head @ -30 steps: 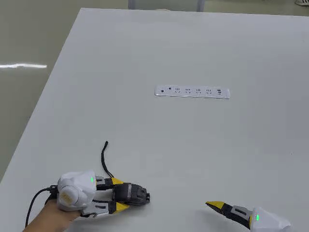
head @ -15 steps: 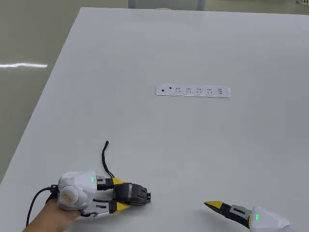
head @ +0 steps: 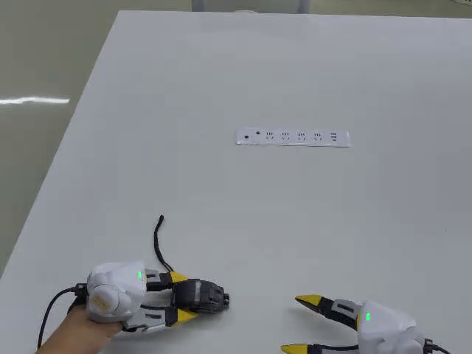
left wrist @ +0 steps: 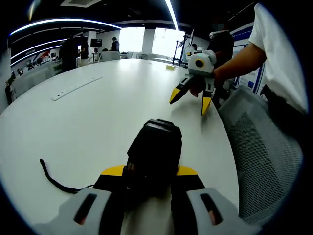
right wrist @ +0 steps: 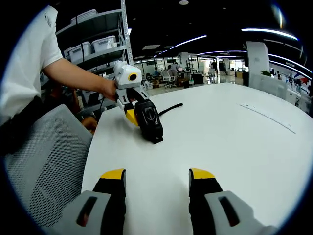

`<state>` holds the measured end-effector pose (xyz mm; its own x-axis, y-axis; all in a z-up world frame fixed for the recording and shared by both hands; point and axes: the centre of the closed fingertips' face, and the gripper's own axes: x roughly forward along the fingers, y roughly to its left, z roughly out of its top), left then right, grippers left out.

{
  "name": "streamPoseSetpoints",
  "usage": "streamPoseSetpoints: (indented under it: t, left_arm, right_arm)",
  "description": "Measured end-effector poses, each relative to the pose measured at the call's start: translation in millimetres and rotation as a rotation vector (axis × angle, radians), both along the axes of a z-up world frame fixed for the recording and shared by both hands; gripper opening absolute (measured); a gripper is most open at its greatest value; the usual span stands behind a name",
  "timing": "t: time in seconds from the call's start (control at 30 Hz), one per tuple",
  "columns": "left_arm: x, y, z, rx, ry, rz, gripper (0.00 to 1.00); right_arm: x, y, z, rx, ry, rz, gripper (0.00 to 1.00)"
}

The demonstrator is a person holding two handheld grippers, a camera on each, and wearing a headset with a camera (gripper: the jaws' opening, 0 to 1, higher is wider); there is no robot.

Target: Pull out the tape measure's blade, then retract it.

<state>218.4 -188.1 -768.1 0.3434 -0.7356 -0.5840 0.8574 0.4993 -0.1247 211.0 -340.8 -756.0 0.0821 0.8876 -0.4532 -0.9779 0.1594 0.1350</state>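
Note:
A black tape measure (head: 200, 294) rests on the white table (head: 221, 88) near its front edge, with my left gripper (head: 181, 297) shut on its body. In the left gripper view the tape measure (left wrist: 155, 149) sits between the yellow-tipped jaws of the left gripper (left wrist: 149, 172). No blade is out. Its black wrist strap (head: 158, 243) trails away across the table. My right gripper (head: 301, 324) hovers open to the right of the case, apart from it. The right gripper view has its own jaws (right wrist: 157, 176) spread wide, facing the tape measure (right wrist: 149, 120) and the left gripper (right wrist: 136, 115).
A white power strip (head: 293, 137) lies flat in the middle of the table, well beyond both grippers. A grey mesh chair (right wrist: 44, 161) stands at the table's near edge beside the person. The floor drops off left of the table edge (head: 59, 177).
My right gripper has come up and to the left, closer to the tape measure, so both of its open jaws are now in the head view. The left gripper and the case have stayed put.

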Motion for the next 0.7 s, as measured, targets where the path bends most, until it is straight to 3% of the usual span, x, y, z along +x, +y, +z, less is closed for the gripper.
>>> streamPoseSetpoints:
  t: [0.7]
  left_arm:
    - [-0.1, 0.6, -3.3, 0.022, -0.002, -0.011, 0.31]
  right_arm:
    - [10.1, 37.0, -10.6, 0.022, -0.029, 0.061, 0.45]
